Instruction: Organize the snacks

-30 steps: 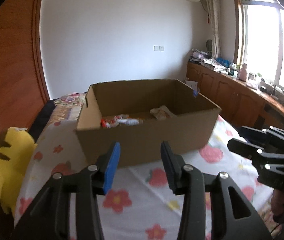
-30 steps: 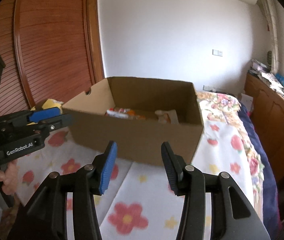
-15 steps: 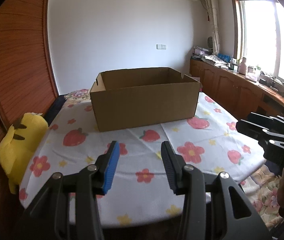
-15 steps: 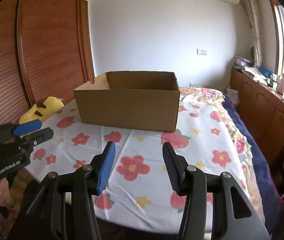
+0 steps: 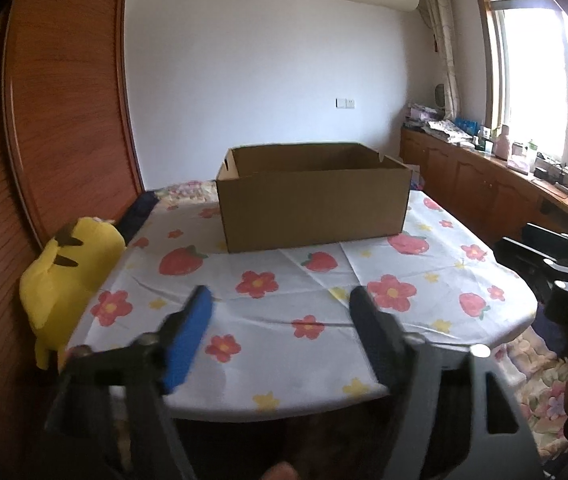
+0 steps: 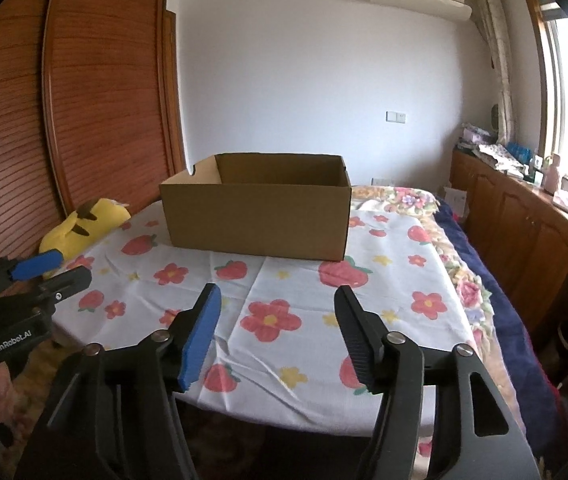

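An open brown cardboard box [image 5: 312, 208] [image 6: 257, 220] stands at the far side of a table covered with a flower-and-strawberry cloth [image 5: 424, 280] [image 6: 304, 276]. From this low angle its inside is hidden, so no snacks show. My left gripper [image 5: 281, 300] hovers over the near table edge, well short of the box; its jaws are opening with nothing between them. My right gripper [image 6: 278, 294] hangs likewise over the near edge, jaws opening and empty. Each gripper shows in the other's view: the right gripper [image 5: 524, 240] at the right, the left gripper [image 6: 71, 267] at the left, held by a hand.
A yellow plush toy [image 5: 67, 272] [image 6: 83, 224] lies at the table's left edge against the wooden slatted doors [image 5: 63, 120]. A bed with a dark blue blanket [image 6: 496, 300] runs along the right side. Low wooden cabinets [image 5: 484, 184] with clutter stand under the window.
Both grippers have drawn back from the box to the table's near edge. Both pairs of jaws have widened. The snacks inside the box have dropped out of sight.
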A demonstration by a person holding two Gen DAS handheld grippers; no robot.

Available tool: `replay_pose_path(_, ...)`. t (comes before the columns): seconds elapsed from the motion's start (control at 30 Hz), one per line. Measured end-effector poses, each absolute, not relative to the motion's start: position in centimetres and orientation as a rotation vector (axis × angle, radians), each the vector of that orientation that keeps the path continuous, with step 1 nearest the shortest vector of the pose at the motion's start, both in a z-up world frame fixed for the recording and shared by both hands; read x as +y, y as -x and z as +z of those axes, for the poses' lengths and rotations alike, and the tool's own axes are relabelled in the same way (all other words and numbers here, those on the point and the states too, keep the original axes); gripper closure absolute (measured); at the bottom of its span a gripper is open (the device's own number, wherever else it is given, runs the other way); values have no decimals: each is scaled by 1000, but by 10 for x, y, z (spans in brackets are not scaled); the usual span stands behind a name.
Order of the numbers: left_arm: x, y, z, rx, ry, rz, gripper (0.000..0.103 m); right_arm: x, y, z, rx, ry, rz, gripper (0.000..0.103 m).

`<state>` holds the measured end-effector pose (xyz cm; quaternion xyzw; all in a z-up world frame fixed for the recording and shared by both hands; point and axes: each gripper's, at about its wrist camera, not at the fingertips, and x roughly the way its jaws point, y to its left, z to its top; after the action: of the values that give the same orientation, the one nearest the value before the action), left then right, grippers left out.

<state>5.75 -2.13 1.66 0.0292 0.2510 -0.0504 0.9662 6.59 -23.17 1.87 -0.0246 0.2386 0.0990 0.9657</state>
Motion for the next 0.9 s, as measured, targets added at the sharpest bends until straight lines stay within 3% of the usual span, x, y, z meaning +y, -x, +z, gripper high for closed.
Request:
replay_pose_path(0.17, -20, -56, 16, 502, -65, -99, 13, -237, -62, 20, 466, 34, 187, 17)
replay_pose_path(0.27, -19, -56, 15, 497, -68, -83, 4, -236, -63, 17, 472, 41, 170, 11)
replay_pose_path(0.43, -17, -55, 14, 491, -57, -68, 1, -238, -64, 13, 487, 39, 147, 5)
replay_pose_path(0.9, -12, -53, 9, 492, -52, -38, 0, -241, -63, 10, 486, 27, 131, 3)
